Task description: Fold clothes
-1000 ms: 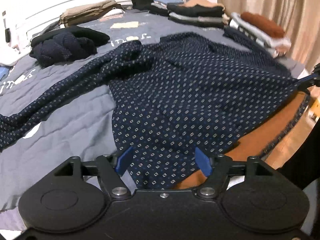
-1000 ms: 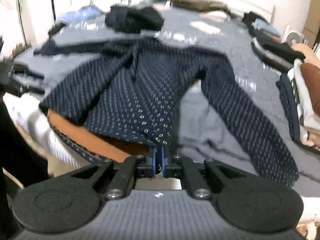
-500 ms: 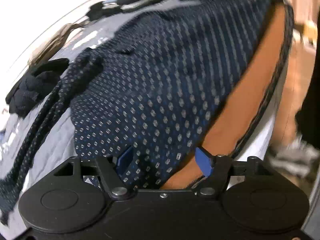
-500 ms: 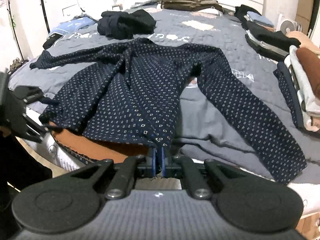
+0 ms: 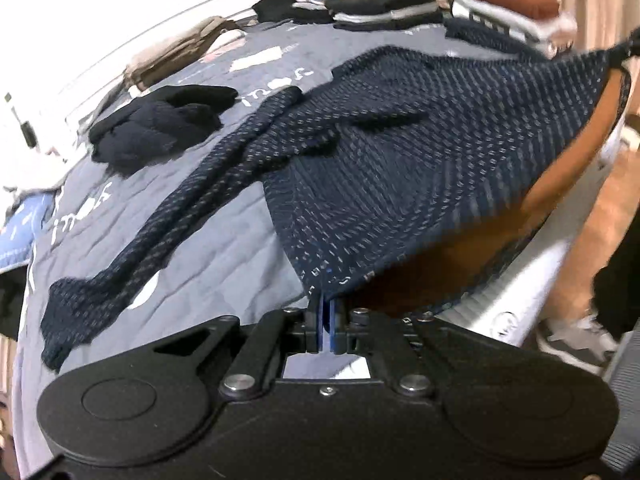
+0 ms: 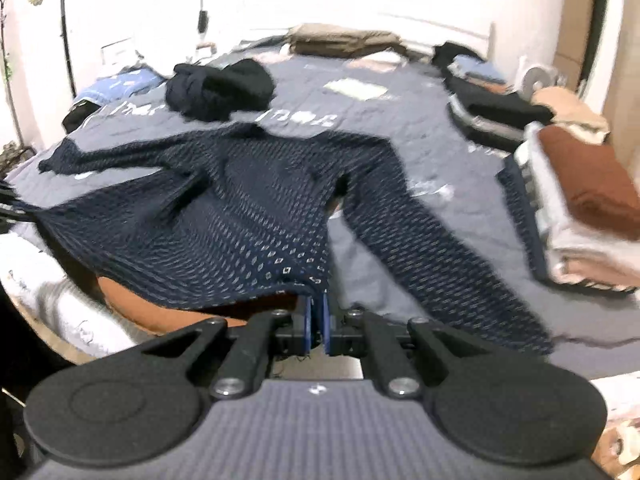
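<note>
Two grippers each clench a corner of the navy dotted shirt's [image 5: 400,168] hem at the near edge of the bed [image 5: 224,240]. The left gripper [image 5: 326,312] has just been closing, and its blue fingers [image 5: 319,320] now pinch the hem corner between them. The right gripper [image 6: 316,320] is clamped on the opposite hem corner, its fingers [image 6: 307,324] pressed together on the cloth. Between the two grips the hem is lifted, showing the orange lining [image 6: 132,300] beneath. Ahead of the fingers the shirt's body lies spread over the grey quilt, one sleeve [image 6: 432,256] running out to the right of the right fingers, the other [image 5: 160,224] to the left of the left fingers. Beyond the collar sits a dark crumpled garment [image 6: 220,88], and folded stacks [image 5: 384,4] line the far side.
</note>
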`<state>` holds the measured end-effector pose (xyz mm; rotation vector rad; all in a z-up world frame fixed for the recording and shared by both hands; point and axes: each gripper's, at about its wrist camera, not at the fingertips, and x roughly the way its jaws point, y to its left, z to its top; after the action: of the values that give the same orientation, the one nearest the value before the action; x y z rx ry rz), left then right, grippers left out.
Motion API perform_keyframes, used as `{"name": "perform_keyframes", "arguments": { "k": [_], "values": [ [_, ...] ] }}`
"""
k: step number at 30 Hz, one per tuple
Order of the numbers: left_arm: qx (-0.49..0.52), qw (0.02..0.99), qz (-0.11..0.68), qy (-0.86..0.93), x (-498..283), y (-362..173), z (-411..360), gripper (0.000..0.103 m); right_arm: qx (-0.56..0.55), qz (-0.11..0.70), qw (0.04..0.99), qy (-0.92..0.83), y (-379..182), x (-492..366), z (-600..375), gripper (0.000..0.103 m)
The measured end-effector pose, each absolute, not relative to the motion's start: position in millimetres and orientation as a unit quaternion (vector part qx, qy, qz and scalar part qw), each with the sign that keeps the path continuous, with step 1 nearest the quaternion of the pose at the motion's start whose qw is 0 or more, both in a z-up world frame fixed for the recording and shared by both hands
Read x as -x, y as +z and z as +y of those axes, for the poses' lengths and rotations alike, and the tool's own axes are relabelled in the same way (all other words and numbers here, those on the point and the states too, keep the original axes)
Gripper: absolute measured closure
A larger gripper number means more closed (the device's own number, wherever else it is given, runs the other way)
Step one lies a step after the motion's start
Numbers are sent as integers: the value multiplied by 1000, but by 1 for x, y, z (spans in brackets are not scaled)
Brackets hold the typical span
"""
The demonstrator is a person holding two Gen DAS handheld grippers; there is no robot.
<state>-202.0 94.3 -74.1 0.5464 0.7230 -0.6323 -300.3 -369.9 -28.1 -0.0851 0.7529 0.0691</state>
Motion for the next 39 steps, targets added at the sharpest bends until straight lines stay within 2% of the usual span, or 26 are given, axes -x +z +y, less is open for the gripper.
{"name": "perform_keyframes", "arguments": {
  "k": [4,9,13,15,16,18,19,23,26,32,39],
  "values": [
    [-263,830,374,-320,210,-62,98,100,69,388,919,31,-21,309,-378,98],
    [-290,782,433,-343,220,-81,79,98,97,486,867,57,-55,299,-371,95],
    [-250,783,439,-362,222,-73,89,97,87,509,852,83,-61,308,-373,94],
    [-195,800,436,-363,218,-62,101,95,41,486,869,84,-48,315,-385,93],
    [-176,809,427,-363,218,-58,105,90,17,468,879,84,-42,316,-391,92],
    [-150,836,395,-351,210,-49,109,71,-20,427,901,74,-29,312,-400,90],
    [-136,847,379,-347,206,-46,109,57,-32,405,911,70,-24,308,-402,89],
    [-93,871,334,-349,187,-36,93,56,-77,334,936,81,-13,273,-397,73],
    [-86,879,318,-345,171,-37,74,56,-98,304,943,96,-10,236,-387,68],
    [-72,886,309,-339,128,-41,42,56,-124,267,948,123,-16,151,-366,63],
    [-84,886,302,-341,60,-44,9,56,-139,253,945,156,-32,81,-357,63]
  ]
}}
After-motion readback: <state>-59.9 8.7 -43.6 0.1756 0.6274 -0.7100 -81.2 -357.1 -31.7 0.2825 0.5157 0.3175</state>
